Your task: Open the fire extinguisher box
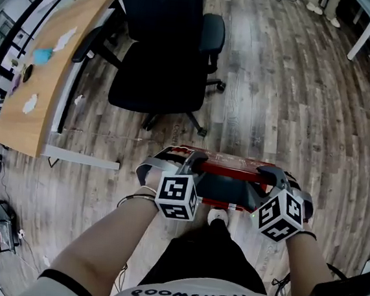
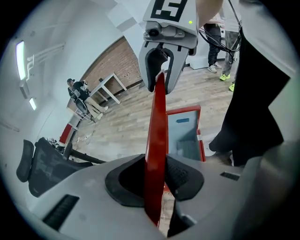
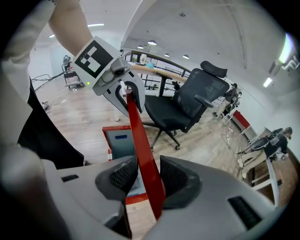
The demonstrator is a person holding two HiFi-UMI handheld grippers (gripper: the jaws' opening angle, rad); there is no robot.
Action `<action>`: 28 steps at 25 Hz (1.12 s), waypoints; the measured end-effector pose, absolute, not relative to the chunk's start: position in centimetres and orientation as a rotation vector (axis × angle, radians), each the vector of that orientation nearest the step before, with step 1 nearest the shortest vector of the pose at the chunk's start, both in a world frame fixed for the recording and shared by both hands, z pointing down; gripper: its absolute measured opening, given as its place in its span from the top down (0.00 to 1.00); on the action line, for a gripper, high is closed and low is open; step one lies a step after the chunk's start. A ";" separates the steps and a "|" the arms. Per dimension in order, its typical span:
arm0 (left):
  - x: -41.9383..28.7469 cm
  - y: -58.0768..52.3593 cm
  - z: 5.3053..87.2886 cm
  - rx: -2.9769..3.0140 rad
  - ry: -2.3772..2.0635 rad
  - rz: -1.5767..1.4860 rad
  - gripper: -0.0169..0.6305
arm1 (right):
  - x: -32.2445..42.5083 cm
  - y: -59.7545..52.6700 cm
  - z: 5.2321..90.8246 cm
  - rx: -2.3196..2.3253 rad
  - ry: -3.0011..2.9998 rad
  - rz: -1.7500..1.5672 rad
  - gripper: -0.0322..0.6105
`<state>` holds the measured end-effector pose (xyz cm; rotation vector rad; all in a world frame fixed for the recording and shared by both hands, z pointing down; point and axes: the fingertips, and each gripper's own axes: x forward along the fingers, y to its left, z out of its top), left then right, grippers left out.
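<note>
Left gripper [image 2: 155, 176] and right gripper [image 3: 143, 176] each clamped the red lid [image 1: 228, 170] near opposite ends of its long edge, tilted up above the box [image 2: 184, 110] on the floor [image 1: 275, 88] below.

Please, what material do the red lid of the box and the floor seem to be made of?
The red lid: probably painted sheet metal; its edge is thin, stiff and glossy, though plastic cannot be excluded. The floor: wood or wood-look laminate, matte, with grey-brown planks and grain.
</note>
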<state>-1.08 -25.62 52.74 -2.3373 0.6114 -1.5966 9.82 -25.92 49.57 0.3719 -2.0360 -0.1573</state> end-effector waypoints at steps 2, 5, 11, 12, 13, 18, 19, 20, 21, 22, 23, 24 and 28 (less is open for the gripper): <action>-1.2 -26.2 52.7 -2.328 0.611 -1.600 0.83 | 9.7 -26.5 49.4 0.371 -2.041 -0.151 0.72; -1.1 -26.8 52.6 -2.320 0.617 -1.598 0.84 | 9.8 -27.1 49.3 0.369 -2.050 -0.138 0.72; -1.4 -28.1 52.4 -2.316 0.619 -1.586 0.84 | 9.5 -28.3 49.1 0.386 -2.066 -0.126 0.72; -1.4 -28.2 52.3 -2.317 0.619 -1.586 0.84 | 9.5 -28.4 49.0 0.385 -2.067 -0.125 0.72; -1.4 -28.3 52.3 -2.319 0.619 -1.585 0.84 | 9.4 -28.6 49.0 0.384 -2.067 -0.126 0.72; -1.5 -29.3 52.2 -2.322 0.632 -1.588 0.84 | 9.4 -29.5 48.9 0.370 -2.070 -0.126 0.72; -1.6 -29.5 52.2 -2.321 0.636 -1.591 0.84 | 9.3 -29.7 48.8 0.366 -2.071 -0.125 0.72; -1.6 -29.7 52.3 -2.321 0.641 -1.596 0.84 | 9.3 -29.9 48.8 0.361 -2.071 -0.122 0.72; -1.6 -29.9 52.3 -2.321 0.645 -1.603 0.84 | 9.3 -30.1 48.9 0.357 -2.071 -0.117 0.72; -1.6 -30.1 52.4 -2.322 0.648 -1.611 0.84 | 9.3 -30.2 48.9 0.352 -2.071 -0.111 0.72; -1.7 -30.2 52.5 -2.322 0.651 -1.621 0.84 | 9.3 -30.4 48.9 0.347 -2.071 -0.104 0.72; -1.7 -30.3 52.6 -2.319 0.656 -1.631 0.84 | 9.3 -30.4 48.9 0.343 -2.071 -0.098 0.72; -1.9 -30.7 52.8 -2.285 0.689 -1.653 0.84 | 9.2 -30.6 49.0 0.337 -2.070 -0.088 0.72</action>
